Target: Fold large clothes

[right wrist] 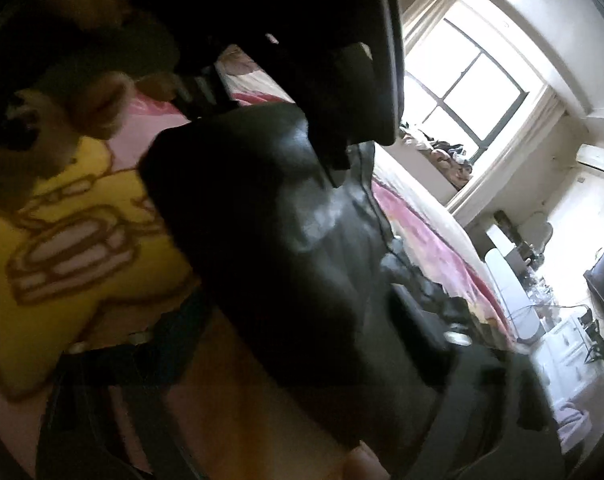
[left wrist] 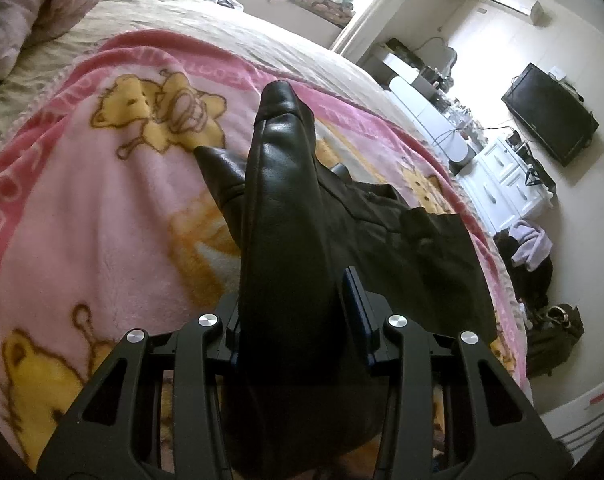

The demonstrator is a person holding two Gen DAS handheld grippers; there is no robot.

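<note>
Garment: a black leather-look jacket [left wrist: 285,216] lies on a pink fleece blanket [left wrist: 101,208] with yellow bear prints, spread over a bed [left wrist: 205,16] with a beige cover.
Garment against left gripper: a thick fold of the jacket rises straight out from between the fingers of the left gripper [left wrist: 297,320] and fills the middle of the left wrist view.
Left gripper state: pinching the jacket fold; the blue pad [left wrist: 356,300] on the right finger lies against the leather, the opposite finger is mostly hidden behind the fold.
Long axis: the held fold runs away from the left gripper, lengthwise along the line of its fingers, and narrows to a rounded tip [left wrist: 279,92] toward the far side of the bed.
Rest of garment: a pointed flap [left wrist: 217,168] sticks out to the left of the fold; the flatter body of the jacket spreads to the right on the blanket, toward the bed's edge.
Garment against right gripper: in the blurred right wrist view the jacket [right wrist: 285,248] fills the centre, a dark bulk slanting from upper left to lower right, just ahead of the right gripper [right wrist: 261,360].
Right gripper state: cannot tell; its fingers are smeared dark shapes at the lower edge, partly behind the leather.
Room: a window [right wrist: 470,96] behind the bed, a white dresser [left wrist: 506,184] and a dark television [left wrist: 550,114] to the right.
</note>
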